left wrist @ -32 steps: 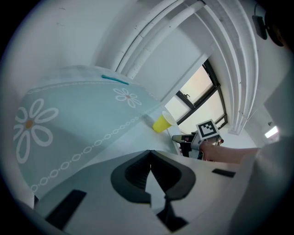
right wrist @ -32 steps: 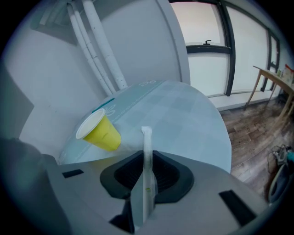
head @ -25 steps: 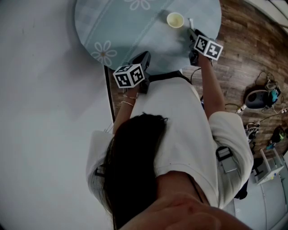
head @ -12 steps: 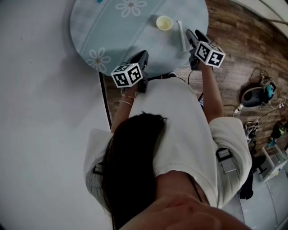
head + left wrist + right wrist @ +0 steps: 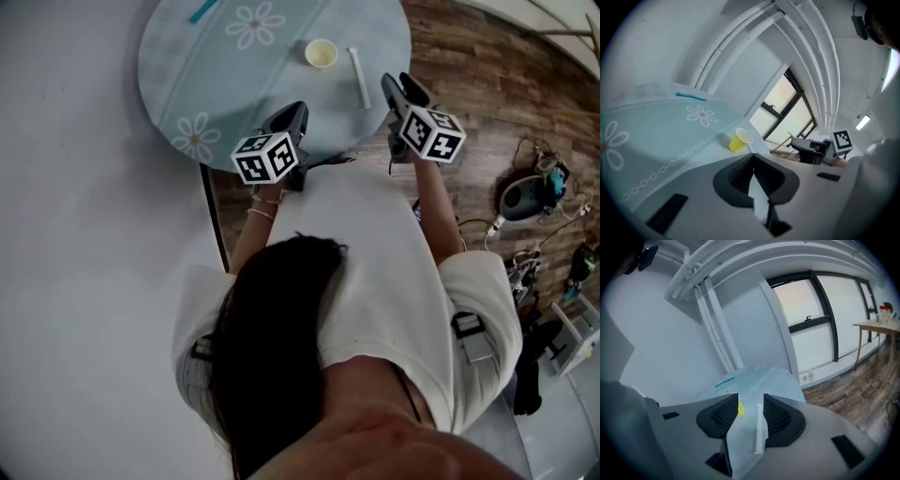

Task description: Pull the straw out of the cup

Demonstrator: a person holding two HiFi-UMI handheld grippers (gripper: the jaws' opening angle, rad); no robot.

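Observation:
A yellow paper cup (image 5: 321, 53) stands upright on the round table (image 5: 234, 75) with its pale blue flowered cloth. Just right of the cup, the white straw (image 5: 359, 77) lies flat on the cloth. My right gripper (image 5: 391, 84) hovers near the table's edge, a little right of the straw. Its jaws are wide apart and closing slightly, with nothing between them. Through the gap of the right gripper (image 5: 751, 398) I see the straw (image 5: 759, 427) and a sliver of the cup (image 5: 739, 408) below. My left gripper (image 5: 294, 112) hangs over the near rim; its (image 5: 753, 157) jaws meet at the tips, empty.
A teal stick-like thing (image 5: 202, 11) lies on the far side of the table. Wooden floor to the right holds cables and a round device (image 5: 525, 202). A white wall with pipes and dark-framed windows stands beyond the table. A wooden side table (image 5: 876, 324) is far right.
A second ago my right gripper had the straw at its tip beside the cup. The straw now lies on the cloth, and both grippers have drawn back from the table and risen.

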